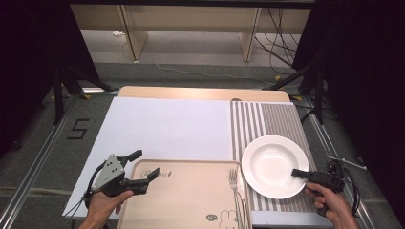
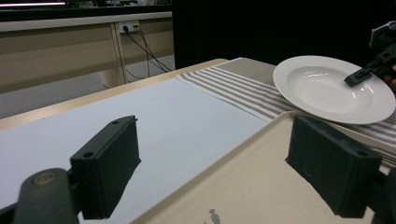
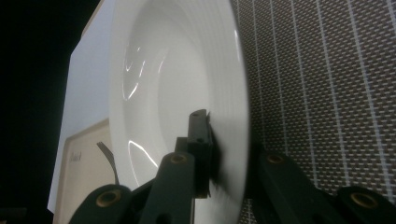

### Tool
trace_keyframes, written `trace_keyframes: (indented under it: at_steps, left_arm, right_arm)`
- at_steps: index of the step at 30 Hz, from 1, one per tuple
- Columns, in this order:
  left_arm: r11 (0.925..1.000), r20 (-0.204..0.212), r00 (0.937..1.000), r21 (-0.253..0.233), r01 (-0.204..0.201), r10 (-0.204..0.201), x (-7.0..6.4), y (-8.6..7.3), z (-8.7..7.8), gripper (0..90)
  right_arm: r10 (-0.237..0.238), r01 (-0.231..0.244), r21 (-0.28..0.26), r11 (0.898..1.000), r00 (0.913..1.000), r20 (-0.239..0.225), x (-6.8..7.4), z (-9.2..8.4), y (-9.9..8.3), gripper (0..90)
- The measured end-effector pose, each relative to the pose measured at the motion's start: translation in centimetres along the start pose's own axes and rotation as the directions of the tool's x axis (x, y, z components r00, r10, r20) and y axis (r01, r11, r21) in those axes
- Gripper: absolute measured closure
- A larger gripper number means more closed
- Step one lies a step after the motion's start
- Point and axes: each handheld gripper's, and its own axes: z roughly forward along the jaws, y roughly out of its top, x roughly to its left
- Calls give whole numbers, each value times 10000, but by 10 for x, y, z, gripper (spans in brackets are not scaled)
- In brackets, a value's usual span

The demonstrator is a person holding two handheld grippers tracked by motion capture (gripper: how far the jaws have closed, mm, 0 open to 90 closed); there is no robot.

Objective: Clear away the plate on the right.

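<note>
Plate [image 1: 270,162] flat on striped mat [image 1: 277,119], right side of surface; round, no long axis. Right gripper [image 1: 300,173] clamped on near-right rim, lower jaw hidden under rim. Left gripper [image 1: 143,167] jaws apart over tray [image 1: 191,200] far-left corner; tray cut off at frame btm.

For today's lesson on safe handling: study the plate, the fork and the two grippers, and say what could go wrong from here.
1. The right gripper pinches the white plate by its rim alone, so it may tip or slip if lifted.
2. The fork lies close beside the plate and could be knocked.
3. The open left gripper straddles the tray edge and may nudge it.
</note>
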Motion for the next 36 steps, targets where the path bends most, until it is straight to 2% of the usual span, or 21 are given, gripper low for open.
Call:
trace_keyframes:
  at_steps: [1, 3, 4, 5, 6, 7, 9, 11, 12, 14, 15, 22, 23, 24, 27, 29, 33, 35, 36]
  left_arm:
    - [10000, 1, 10000, -1, -11, 11, 0, 0, 0, 160]
    - [10000, 24, 10000, 9, -9, 9, 0, 0, 1, 160]
    - [10000, 77, 10000, -43, 17, -16, 0, -1, 1, 160]
    - [10000, 35, 10000, -12, 11, -11, 0, 0, 1, 160]
    - [10000, 9, 10000, 5, -6, 6, 0, 0, 0, 160]
    - [10000, 2, 10000, 1, 17, -17, 0, 0, 0, 160]
    - [10000, 3, 10000, 16, -12, 12, 0, 0, 0, 160]
    - [10000, 1, 10000, 12, -9, 9, 0, 0, 0, 160]
    - [10000, -1, 10000, 3, -7, 7, 0, 0, 0, 160]
    - [10000, 13, 10000, 1, 2, -2, 0, 0, 1, 160]
    - [10000, 18, 10000, 0, -1, 1, 0, 0, 1, 160]
    - [10000, 31, 10000, 23, -27, 27, 0, 0, 1, 160]
    - [10000, 27, 10000, -21, -4, 4, 0, 0, 1, 160]
    - [10000, 26, 10000, -29, 9, -9, 0, 1, 1, 160]
    - [10000, 26, 10000, -29, 11, -11, 0, 0, 1, 160]
    - [10000, 0, 10000, -51, 44, -44, 0, 1, 0, 160]
    - [10000, -15, 10000, -37, -25, 25, 0, 1, 0, 160]
    - [10000, -13, 10000, -60, -7, 7, 0, 1, 1, 160]
    - [10000, -7, 10000, -64, 10, -10, 0, 1, 1, 160]
  right_arm:
    - [189, -189, 18, 9998, 9998, -95, 2, 0, 0, 822]
    - [194, -194, 1, 9998, 9998, -26, 3, -1, 0, 825]
    - [0, 0, -60, 10000, 10000, -47, 4, -1, 0, 826]
    - [-161, 163, -410, 9990, 9999, 53, 4, 1, -1, 827]
    - [-111, 111, -127, 9999, 9999, 28, 5, -1, 0, 827]
    - [-112, 113, -88, 9999, 9999, 84, 6, -1, 1, 828]
    - [-186, 189, -168, 9997, 9997, 187, 8, -1, 1, 828]
    - [43, -42, -165, 9999, 10000, 85, 12, -3, 1, 829]
    - [-128, 132, -148, 9998, 9996, 270, 11, -4, 1, 829]
    - [-130, 133, -225, 9997, 9998, 153, 11, -5, 1, 829]
    - [-308, 313, -188, 9993, 9992, 267, 11, -6, 1, 830]
    - [-352, 366, -336, 9988, 9985, 408, 13, -11, 3, 831]
    - [-266, 286, -395, 9988, 9984, 490, 14, -12, 3, 830]
    - [-383, 408, -380, 9984, 9971, 656, 13, -13, 3, 830]
    - [-422, 452, -423, 9981, 9967, 689, 14, -14, 3, 830]
    - [-461, 508, -673, 9964, 9965, 695, 15, -14, 4, 830]
    - [-289, 337, -839, 9959, 9979, 580, 19, -17, 4, 830]
    - [-391, 422, -755, 9962, 9984, 418, 20, -20, 4, 830]
    - [-628, 662, -758, 9949, 9969, 471, 21, -20, 4, 830]
